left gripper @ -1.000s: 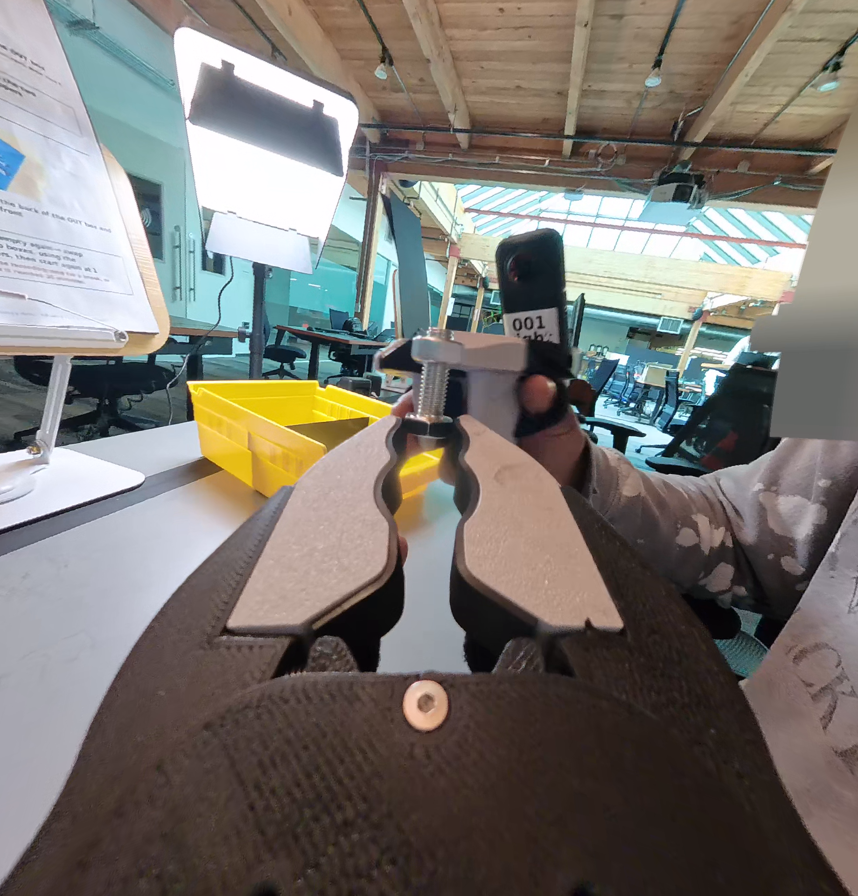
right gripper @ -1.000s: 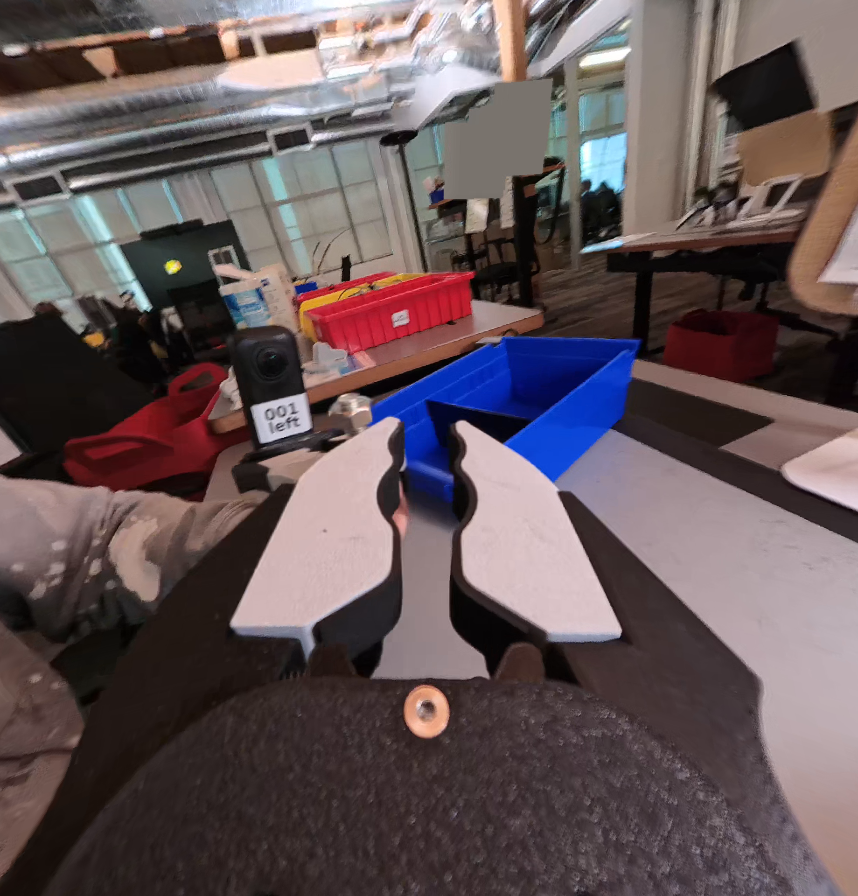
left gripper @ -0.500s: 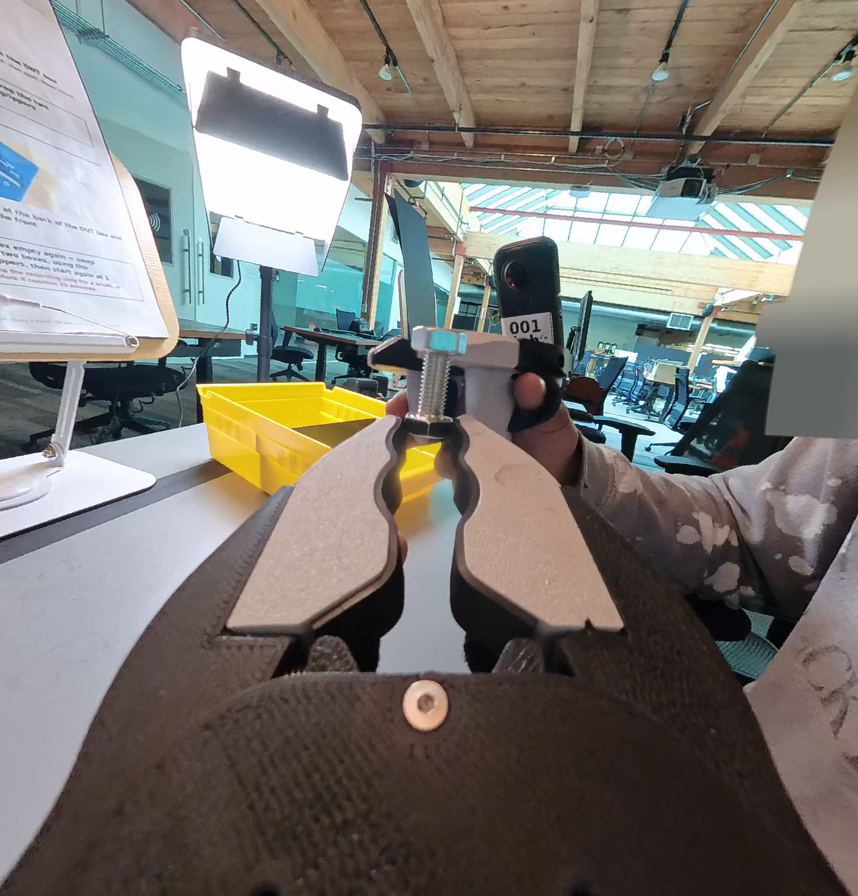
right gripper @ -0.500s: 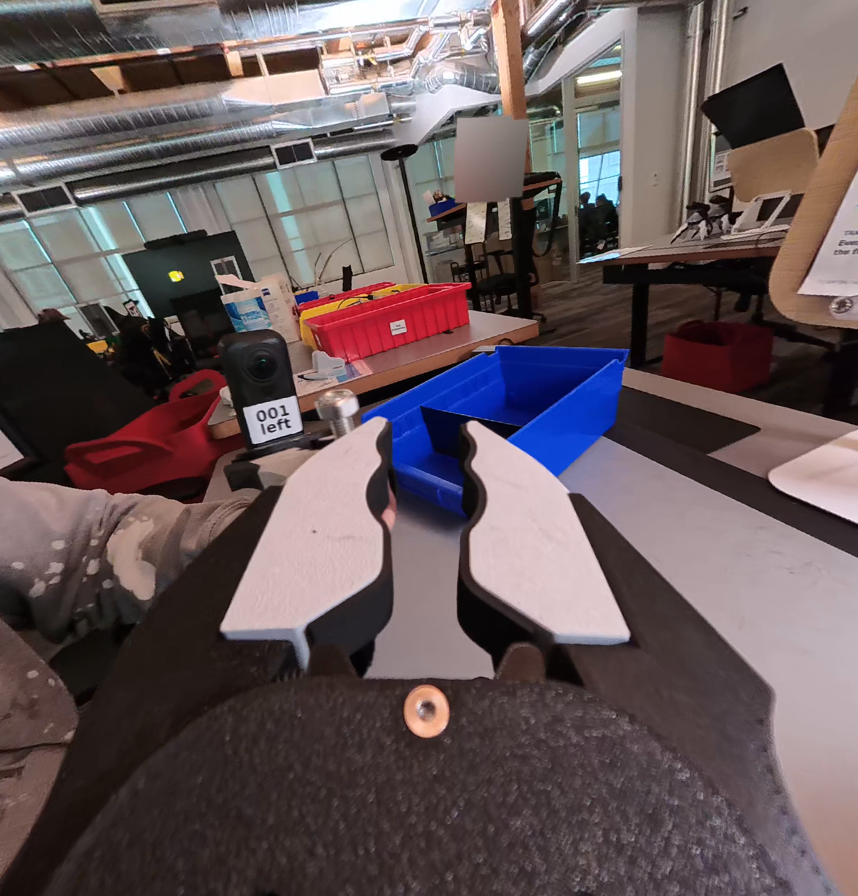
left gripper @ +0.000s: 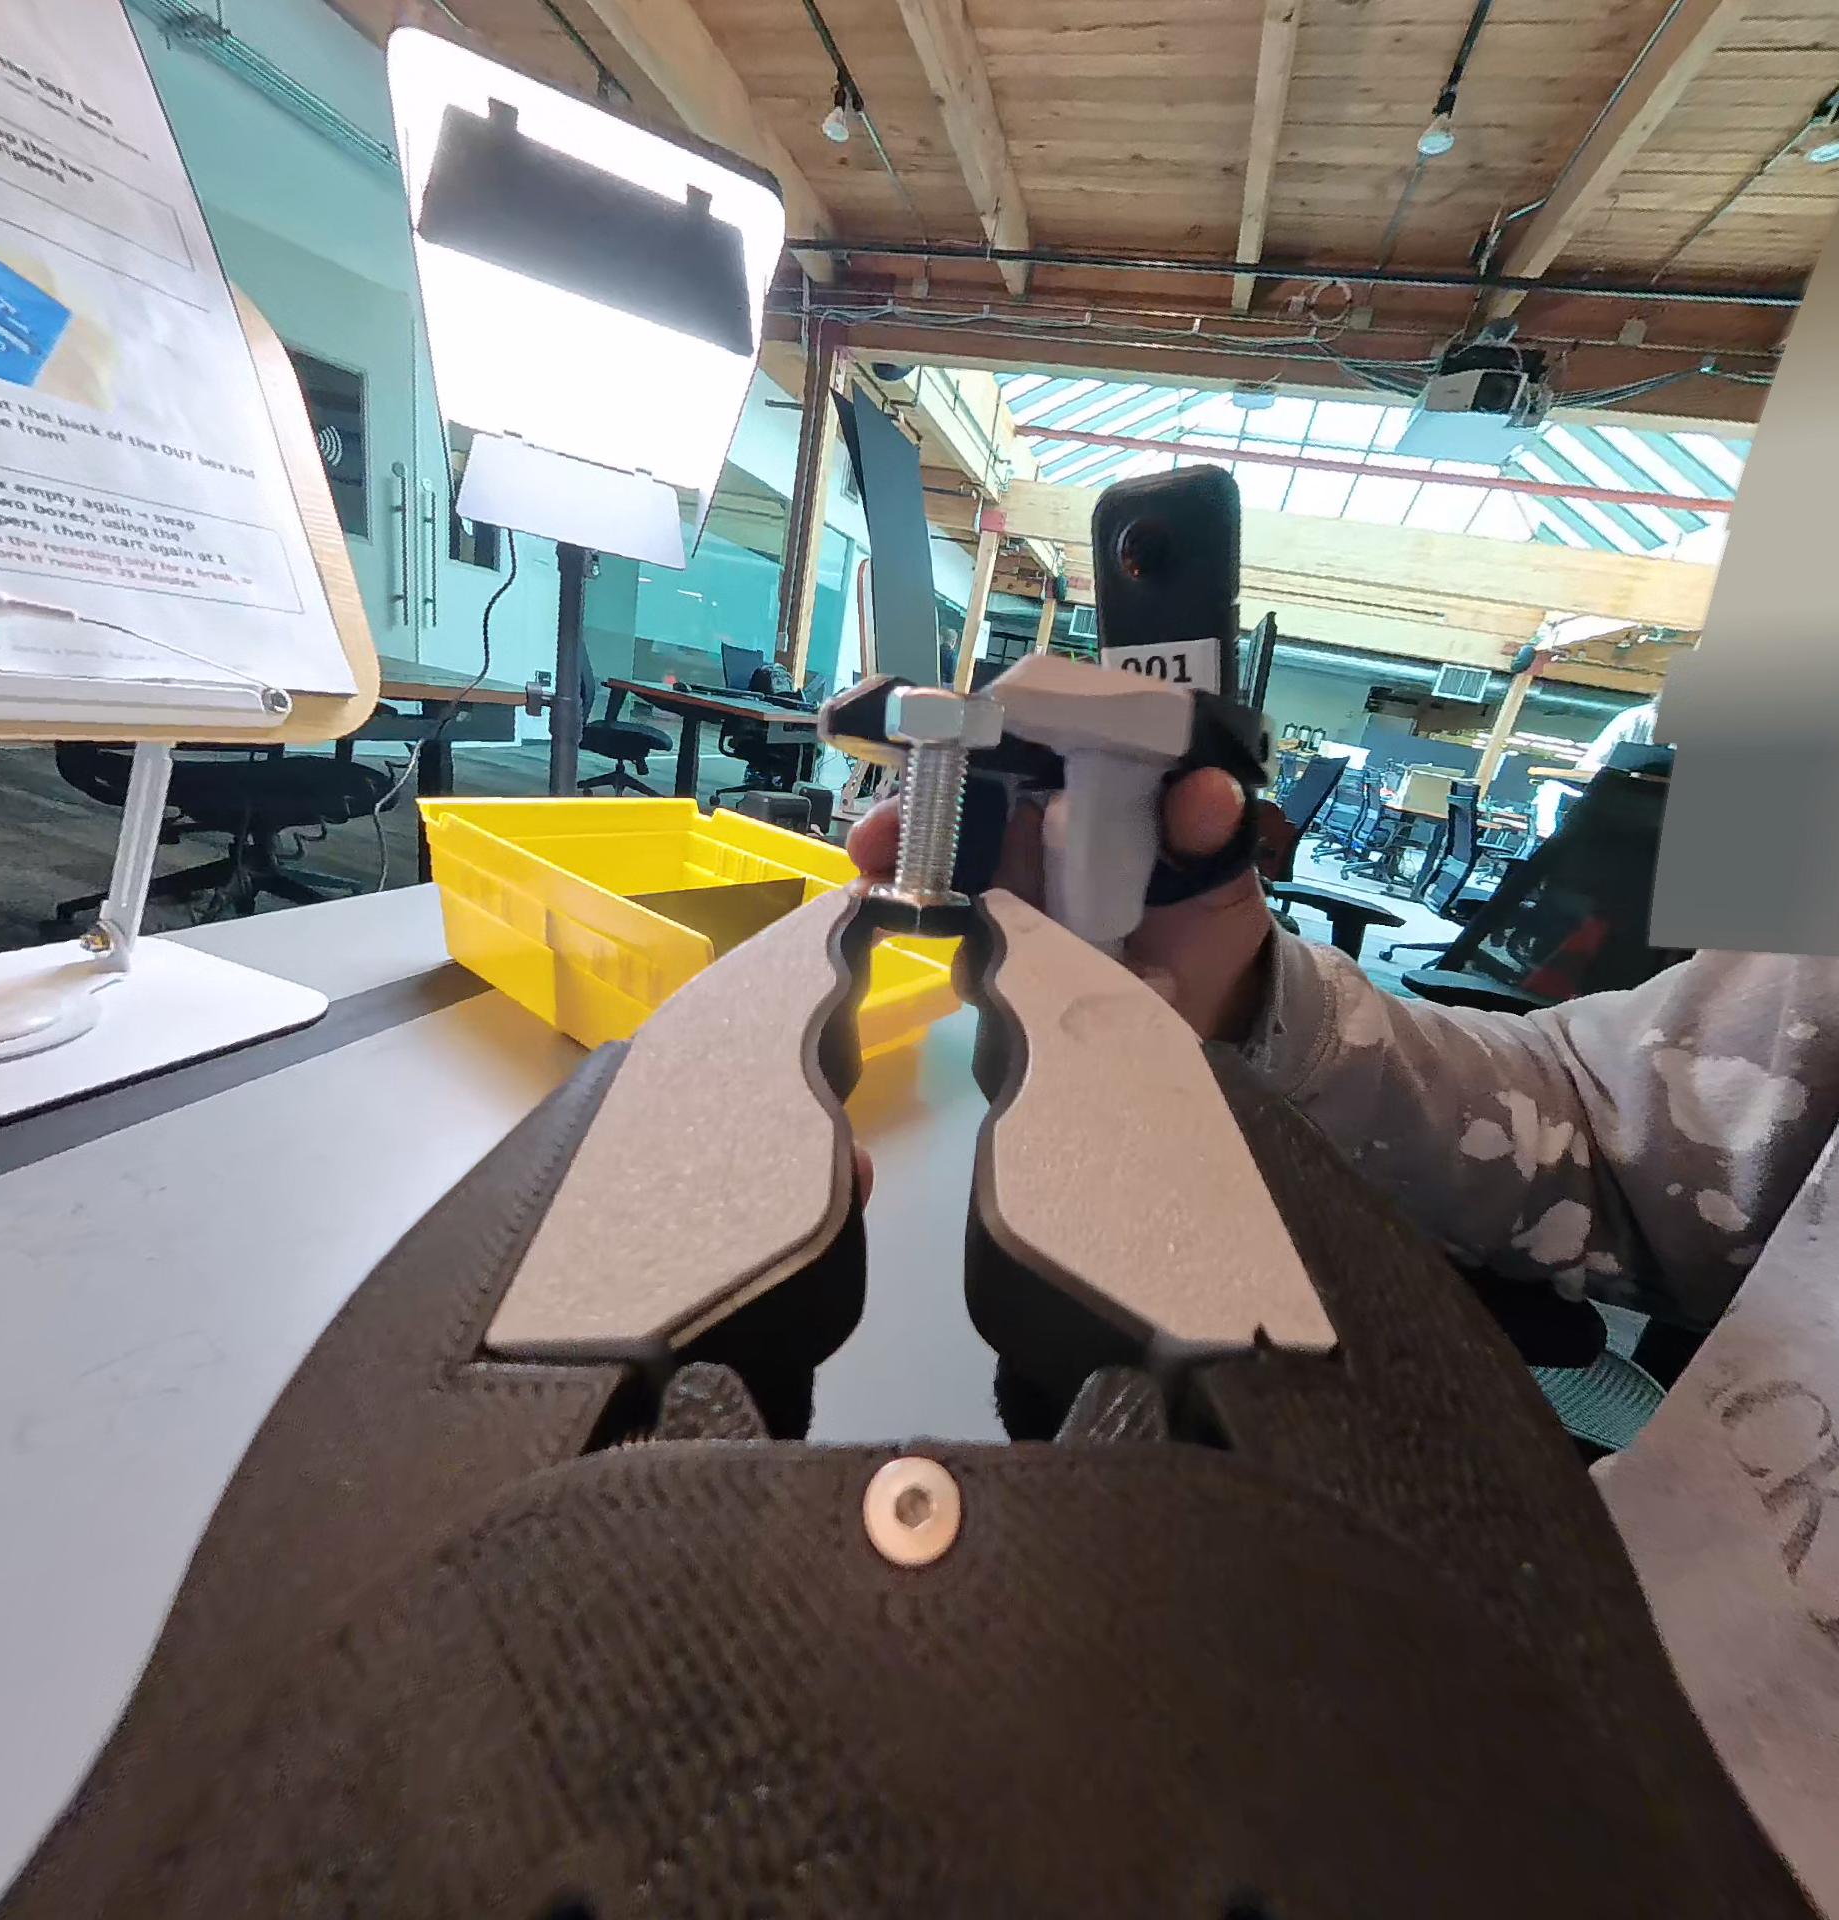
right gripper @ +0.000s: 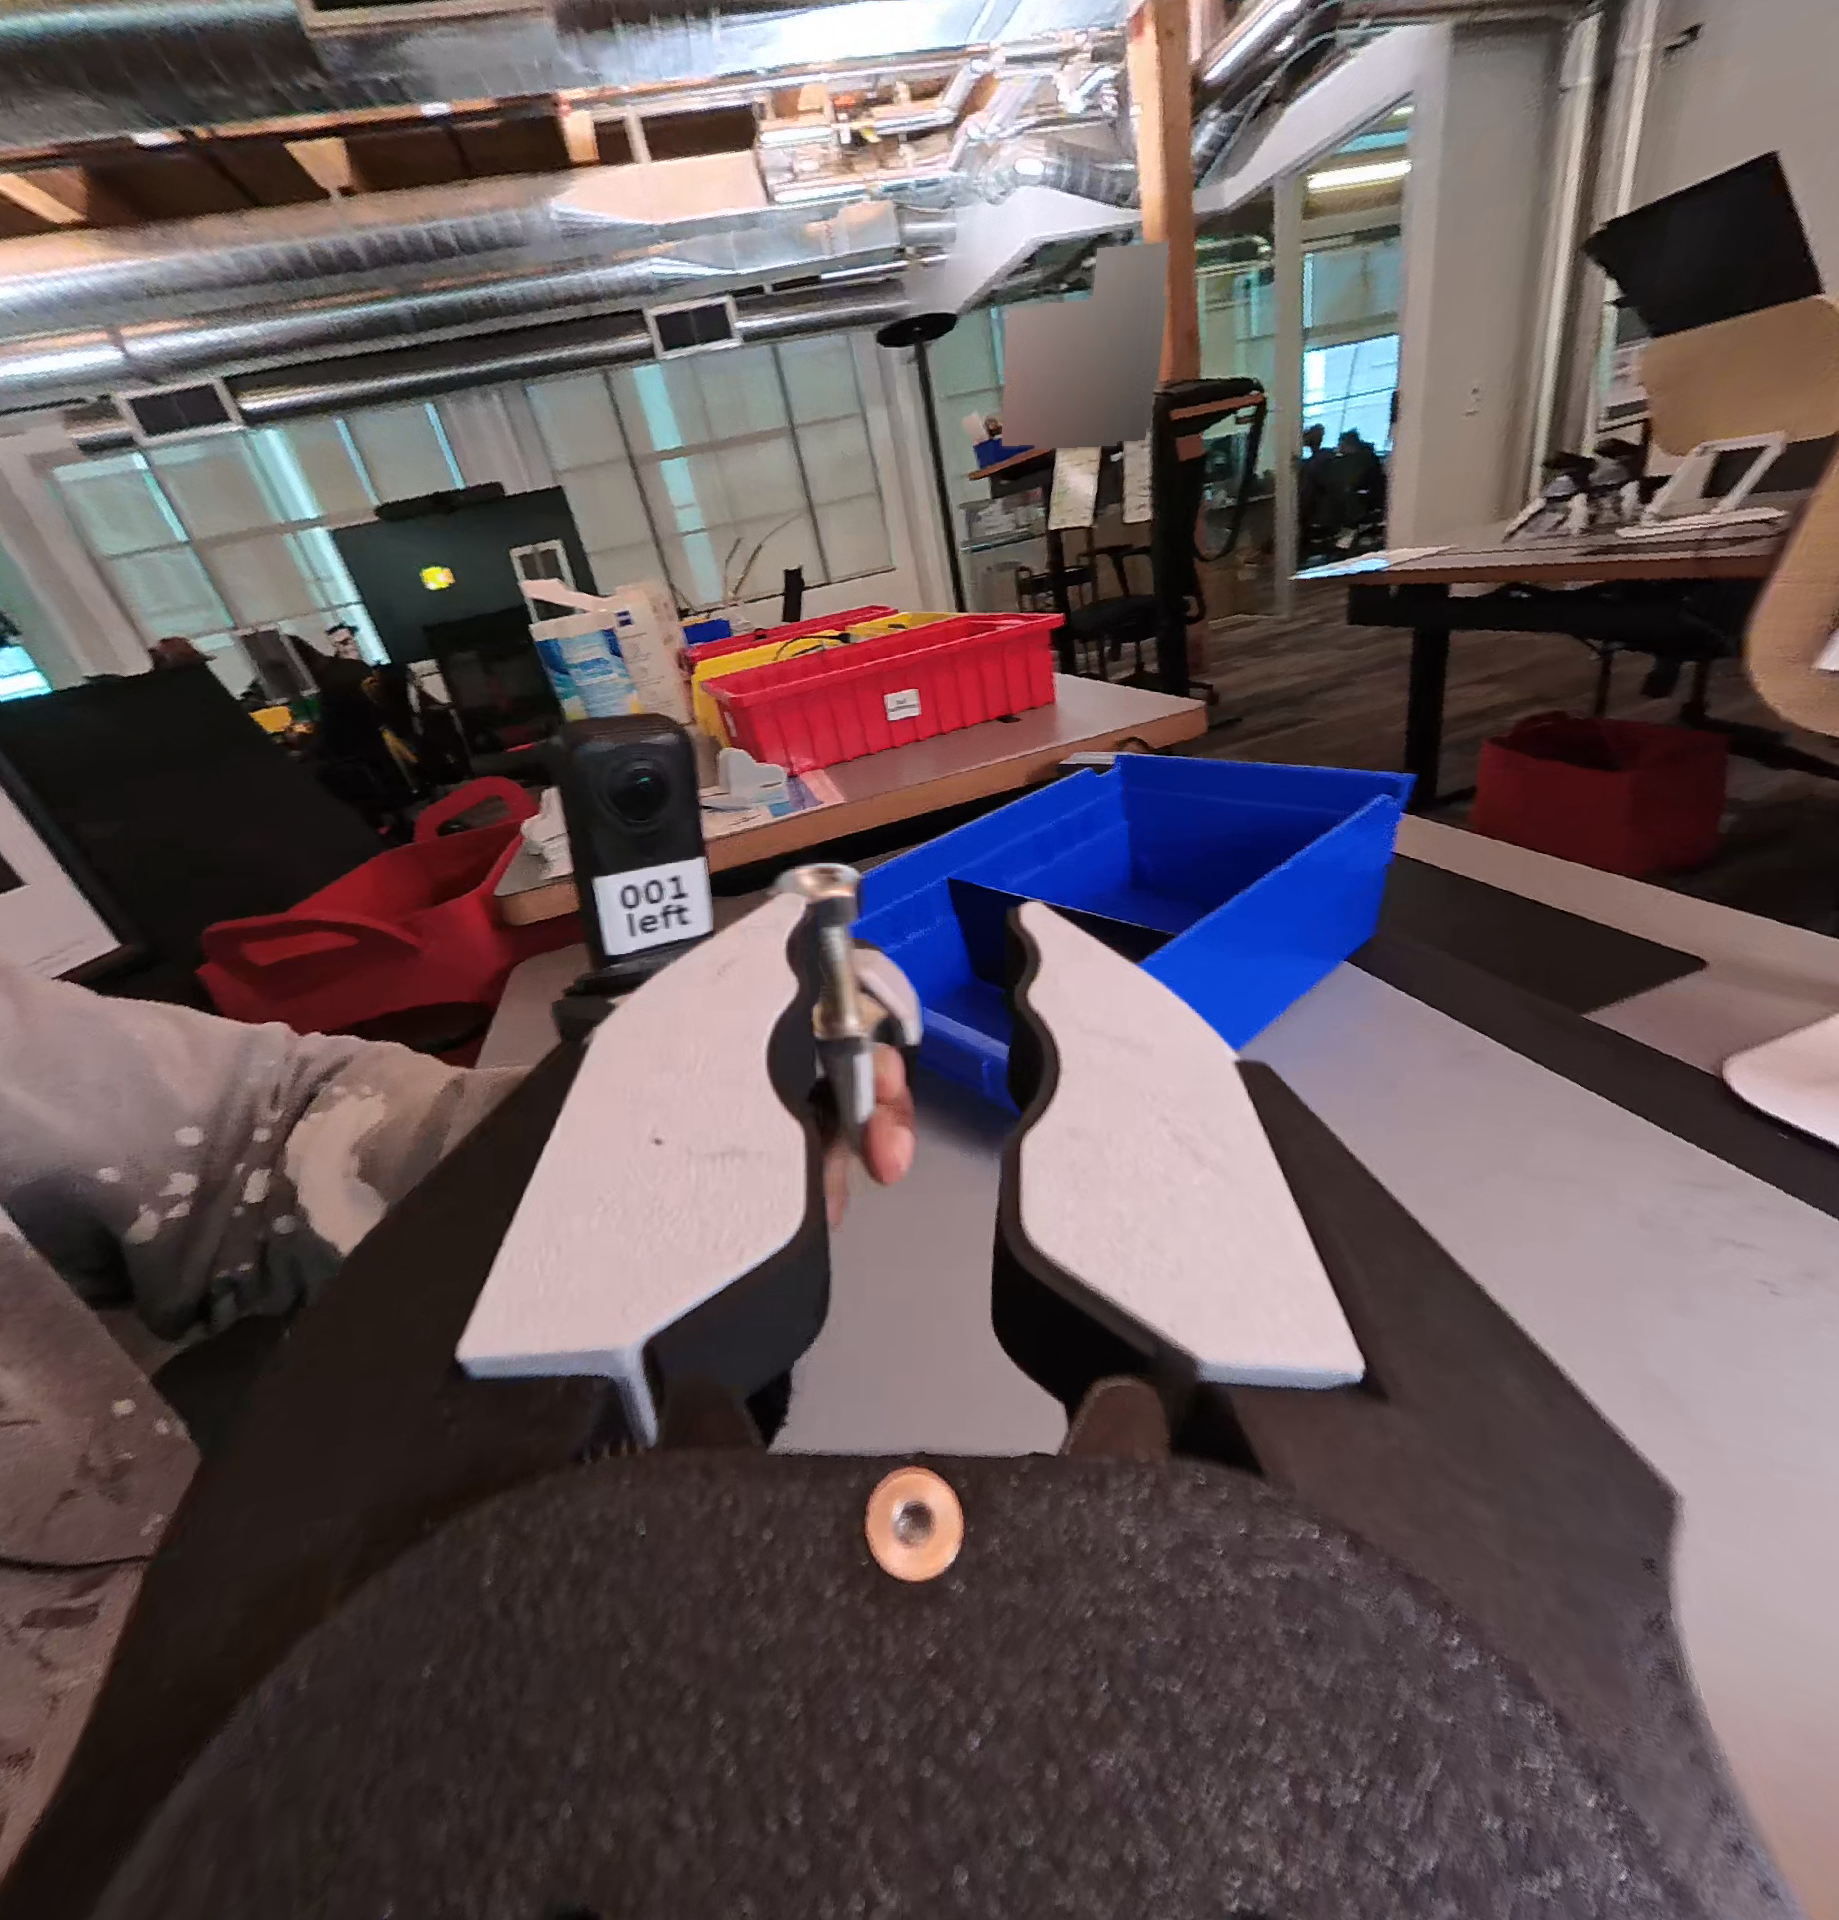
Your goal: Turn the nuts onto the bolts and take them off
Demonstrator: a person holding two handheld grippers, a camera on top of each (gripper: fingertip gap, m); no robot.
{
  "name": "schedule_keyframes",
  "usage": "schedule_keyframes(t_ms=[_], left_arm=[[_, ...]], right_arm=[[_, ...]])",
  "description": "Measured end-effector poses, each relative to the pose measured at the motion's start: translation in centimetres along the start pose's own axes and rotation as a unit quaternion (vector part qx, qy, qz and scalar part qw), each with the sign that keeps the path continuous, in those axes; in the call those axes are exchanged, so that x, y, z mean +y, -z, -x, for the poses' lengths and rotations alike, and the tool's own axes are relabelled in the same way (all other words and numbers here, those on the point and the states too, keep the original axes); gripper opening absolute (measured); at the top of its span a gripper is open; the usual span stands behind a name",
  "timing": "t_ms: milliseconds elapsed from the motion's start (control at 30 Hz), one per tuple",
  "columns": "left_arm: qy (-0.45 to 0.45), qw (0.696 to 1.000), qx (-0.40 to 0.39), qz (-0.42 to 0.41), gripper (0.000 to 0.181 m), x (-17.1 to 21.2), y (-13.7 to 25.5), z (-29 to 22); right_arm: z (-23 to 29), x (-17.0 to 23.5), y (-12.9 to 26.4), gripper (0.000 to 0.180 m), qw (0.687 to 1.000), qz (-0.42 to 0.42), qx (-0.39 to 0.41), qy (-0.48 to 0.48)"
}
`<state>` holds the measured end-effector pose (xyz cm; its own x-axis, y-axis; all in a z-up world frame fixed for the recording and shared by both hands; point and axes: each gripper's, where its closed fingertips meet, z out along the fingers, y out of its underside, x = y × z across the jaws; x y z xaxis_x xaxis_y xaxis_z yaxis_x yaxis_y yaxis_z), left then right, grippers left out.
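One steel bolt stands head-up above the table w/ nut at its lower end, pinched in left gripper tips. Right gripper is spread wide around the bolt head, gripping nothing. Prob. hard, slick, rigid: grab the hex flats.

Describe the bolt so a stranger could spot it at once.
Find the yellow plastic bin on the grey table, then the left tool just before it. Upright at its tips stands the silver threaded bolt, hexagonal head uppermost: the only shiny metal there.
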<state>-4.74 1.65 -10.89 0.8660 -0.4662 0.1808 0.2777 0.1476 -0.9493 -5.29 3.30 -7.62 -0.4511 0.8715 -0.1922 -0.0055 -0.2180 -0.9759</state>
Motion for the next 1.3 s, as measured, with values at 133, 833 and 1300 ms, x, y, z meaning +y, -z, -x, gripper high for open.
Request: schedule_keyframes(t_ms=[133,833,1300], left_arm=[[-0.003,1.0,0.001,0.004,0.018,0.3,-0.2,-0.2],[-0.002,1.0,0.011,-0.008,0.018,-0.1,0.0,-0.3],[0.003,1.0,0.01,-0.026,0.018,-0.6,-0.1,0.3]], right_arm=[[0.9,0.9,-1.0,0.038,1.0,0.019,-0.009,0.008],[1.0,-0.1,-0.2,0.029,1.0,-0.001,-0.023,0.006],[0.2,-0.9,-0.2,0.03,1.0,0.002,-0.014,0.019]])
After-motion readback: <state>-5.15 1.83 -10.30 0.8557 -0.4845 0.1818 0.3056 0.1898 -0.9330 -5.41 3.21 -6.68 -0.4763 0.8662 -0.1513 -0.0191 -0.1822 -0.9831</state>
